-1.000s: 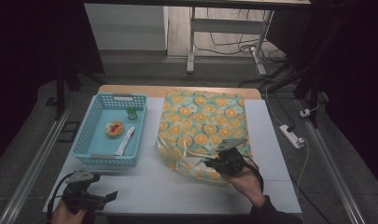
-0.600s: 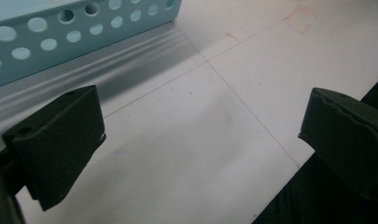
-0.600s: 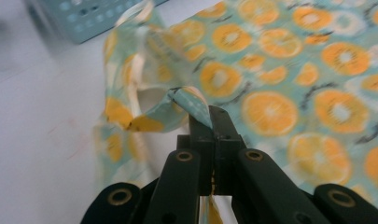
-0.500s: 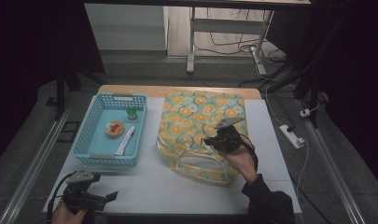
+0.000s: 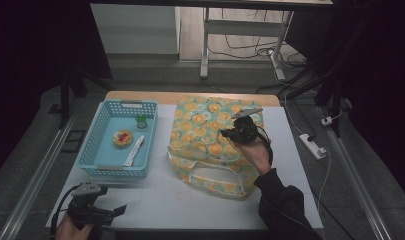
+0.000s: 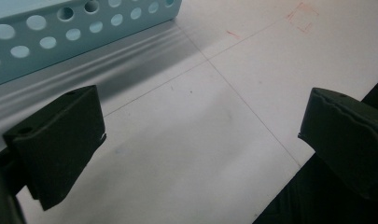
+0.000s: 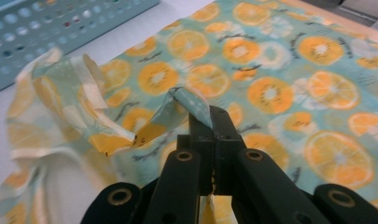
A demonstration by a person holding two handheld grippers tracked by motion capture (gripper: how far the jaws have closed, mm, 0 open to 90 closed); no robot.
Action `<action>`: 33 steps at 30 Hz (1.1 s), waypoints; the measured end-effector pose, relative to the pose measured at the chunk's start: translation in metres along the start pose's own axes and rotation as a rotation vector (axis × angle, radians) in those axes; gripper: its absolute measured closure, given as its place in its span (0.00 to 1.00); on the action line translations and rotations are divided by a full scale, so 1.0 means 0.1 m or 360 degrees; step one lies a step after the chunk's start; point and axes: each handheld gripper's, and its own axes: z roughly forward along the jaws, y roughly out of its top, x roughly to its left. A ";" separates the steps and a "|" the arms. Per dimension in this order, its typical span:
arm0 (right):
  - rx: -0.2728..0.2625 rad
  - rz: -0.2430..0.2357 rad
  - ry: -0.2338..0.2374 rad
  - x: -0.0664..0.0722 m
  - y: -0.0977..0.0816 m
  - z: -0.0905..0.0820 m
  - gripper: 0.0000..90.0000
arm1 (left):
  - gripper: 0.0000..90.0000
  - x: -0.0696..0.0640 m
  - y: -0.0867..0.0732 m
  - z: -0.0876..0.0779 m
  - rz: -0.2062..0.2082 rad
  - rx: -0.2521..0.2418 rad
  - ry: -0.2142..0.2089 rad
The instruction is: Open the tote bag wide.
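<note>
Since a sec ago we see right tongs (image 5: 238, 131) move further up over the bag (image 5: 205, 125), clamped on its fabric edge. Bag's on the desk (image 5: 180, 200) beside basket (image 5: 97, 167); left tongs (image 5: 107, 212) apart.

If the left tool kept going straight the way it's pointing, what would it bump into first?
Probably nothing soon. The left tool, jaws open, points along the bare white table; the blue basket sits off to one side of its line, though depth is hard to judge.

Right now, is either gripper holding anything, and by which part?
The right gripper is shut on a fold of the orange-slice-print fabric tote bag, near its opening. The left gripper is open, holding nothing.
</note>
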 end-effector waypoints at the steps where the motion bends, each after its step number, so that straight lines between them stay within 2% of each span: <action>1: 0.0001 0.0003 -0.0008 -0.02 0.01 0.01 1.00 | 0.00 0.00 0.00 0.00 0.0000 0.0000 0.0000; 7: 0.0011 0.0032 -0.0057 -0.18 0.02 0.13 1.00 | 0.00 0.00 0.00 0.00 -0.0003 0.0002 0.0000; 10: 0.0036 0.0054 -0.0093 -0.30 -0.01 0.25 1.00 | 0.00 0.00 0.00 0.00 -0.0003 0.0003 0.0000; 12: 0.0044 0.0061 -0.0101 -0.32 -0.02 0.28 1.00 | 0.00 0.00 0.00 0.00 0.0000 0.0006 0.0001; 15: 0.0102 0.0073 -0.0117 -0.41 -0.11 0.42 0.99 | 0.00 0.00 0.00 0.01 -0.0002 0.0007 0.0004; 19: 0.0169 0.0076 -0.0123 -0.43 -0.18 0.52 0.97 | 0.00 -0.01 0.00 0.01 0.0000 0.0011 0.0007; 22: 0.0199 0.0071 -0.0134 -0.43 -0.21 0.55 0.89 | 0.00 -0.01 0.01 0.01 0.0004 0.0013 0.0009; 23: 0.0188 0.0079 -0.0132 -0.42 -0.20 0.54 0.80 | 0.00 -0.01 0.01 0.01 0.0006 0.0014 0.0009; 24: 0.0188 0.0079 -0.0132 -0.42 -0.20 0.54 0.80 | 0.00 -0.01 0.01 0.01 0.0006 0.0014 0.0009; 25: 0.0162 0.0079 -0.0139 -0.41 -0.17 0.49 0.72 | 0.00 -0.01 0.00 0.01 0.0007 0.0013 0.0010; 27: 0.0150 0.0084 -0.0141 -0.40 -0.16 0.47 0.68 | 0.00 -0.01 0.00 0.01 0.0009 0.0011 0.0010; 28: 0.0115 0.0092 -0.0146 -0.39 -0.13 0.41 0.61 | 0.00 -0.01 0.00 0.01 0.0008 0.0009 0.0010; 33: 0.0089 0.0077 -0.0132 -0.34 -0.09 0.30 0.49 | 0.00 -0.01 0.00 0.01 0.0005 0.0007 0.0008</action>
